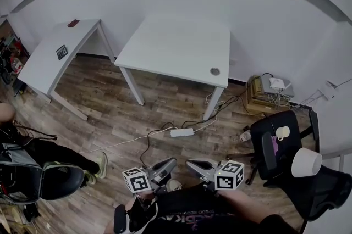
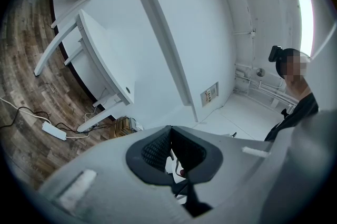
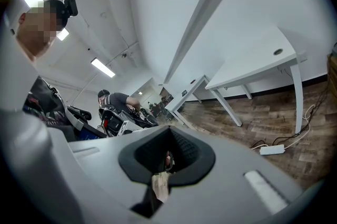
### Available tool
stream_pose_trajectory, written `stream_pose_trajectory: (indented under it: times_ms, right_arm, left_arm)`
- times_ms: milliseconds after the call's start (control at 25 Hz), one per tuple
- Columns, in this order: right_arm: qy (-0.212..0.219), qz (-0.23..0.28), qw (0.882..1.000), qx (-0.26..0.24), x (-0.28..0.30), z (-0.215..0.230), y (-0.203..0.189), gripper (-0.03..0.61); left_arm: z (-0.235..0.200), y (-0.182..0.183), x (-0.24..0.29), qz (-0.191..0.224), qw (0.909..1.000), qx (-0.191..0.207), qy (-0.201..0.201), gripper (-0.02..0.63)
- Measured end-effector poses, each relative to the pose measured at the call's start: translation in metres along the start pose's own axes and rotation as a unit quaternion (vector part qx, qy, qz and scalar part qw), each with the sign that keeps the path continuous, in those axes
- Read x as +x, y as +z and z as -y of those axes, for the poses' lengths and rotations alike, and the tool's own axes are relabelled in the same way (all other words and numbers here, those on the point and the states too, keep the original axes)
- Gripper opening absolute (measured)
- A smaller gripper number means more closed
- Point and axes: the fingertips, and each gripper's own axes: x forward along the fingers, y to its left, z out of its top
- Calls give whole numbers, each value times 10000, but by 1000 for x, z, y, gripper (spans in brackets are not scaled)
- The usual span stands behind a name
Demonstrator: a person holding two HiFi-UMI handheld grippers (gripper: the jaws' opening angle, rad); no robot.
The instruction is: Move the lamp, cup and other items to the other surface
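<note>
Two white tables stand against the far wall with a gap between them. The nearer table (image 1: 176,46) has a bare top except for a round cable hole (image 1: 215,71) at its front right corner. The side table (image 1: 52,60) to the left carries a square marker tag (image 1: 62,52) and a small red thing (image 1: 73,23). Open wood floor (image 1: 165,106) runs from the tables' front edges back to the person's body. A white power strip (image 1: 182,132) lies on that floor, with cables trailing left and toward the wall, across the straight way to the nearer table. A stack of boxes (image 1: 264,96) with a white device on top sits at the wall by that table's right leg. A seated person's shoe (image 1: 102,165) and dark gear crowd the left edge. At the right, a dark chair (image 1: 269,159) holds a small white cup (image 1: 282,132), with a white lamp shade (image 1: 306,162) just beside it; both are well to the right of the grippers. The left gripper (image 1: 169,163) and right gripper (image 1: 193,165) are held low near the person's body, tips near each other. Each gripper's own view shows its dark pads pressed together with nothing between them.
</note>
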Motion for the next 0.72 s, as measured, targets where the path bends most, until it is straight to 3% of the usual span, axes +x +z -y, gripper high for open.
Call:
stream_pose_trajectory:
  times_ms: [720]
  right_arm:
    - [-90, 96, 9999, 57, -1, 6, 3, 3]
  left_arm:
    - [-2, 1, 3, -60, 10000, 28, -30, 2]
